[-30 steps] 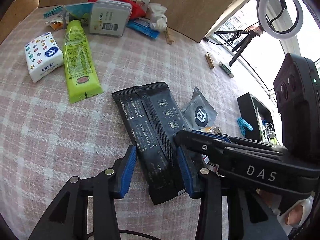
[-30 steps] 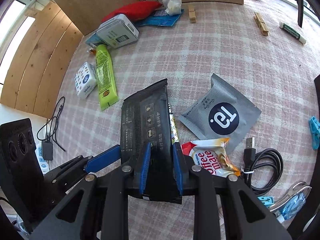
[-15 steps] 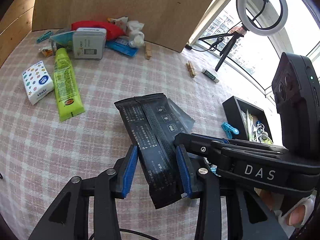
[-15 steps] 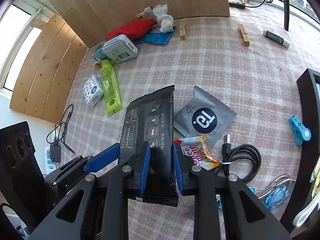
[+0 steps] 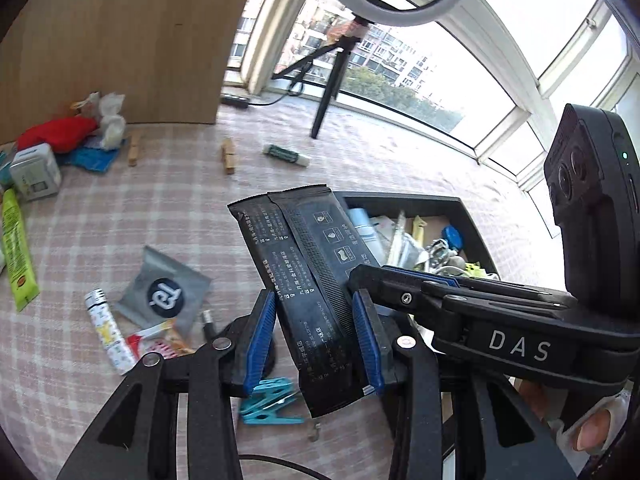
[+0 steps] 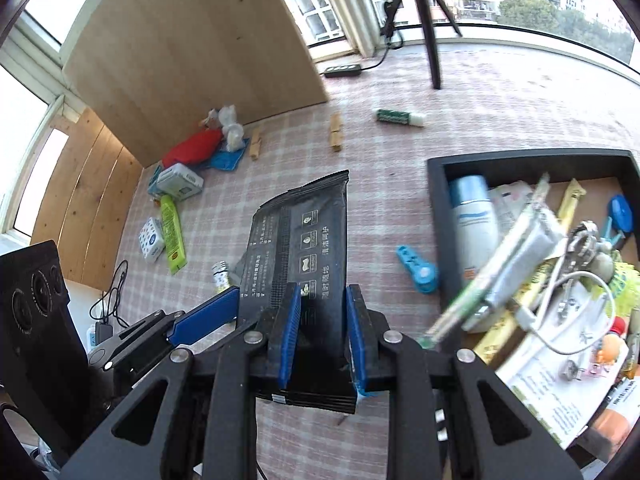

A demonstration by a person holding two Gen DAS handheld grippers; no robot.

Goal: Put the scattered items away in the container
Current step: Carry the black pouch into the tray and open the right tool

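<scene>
The right gripper squeezes the near end of a long black packet between its blue pads, and the packet is up in the air above the checked cloth. The left gripper has its blue pads on both sides of the same black packet. The right pad touches the packet's edge, but a thin gap shows at the left pad, so I cannot tell if this gripper is really squeezing it.

The far end of the packet pokes over the near left corner of the black box. The box is the container, and it is already full of stuff: a white and blue can, a white cable, some papers and small bits.

Just left of the box, on the cloth, lies a blue clip. Further left of the box lie a grey pouch with a dark round mark, a small white tube and a red and white sachet. A teal clip lies right under the left gripper.

Far from the box, by the wooden board, sit a green tube, a tissue pack and a white tin. Beyond the box lie two wooden pegs and a green stick.
</scene>
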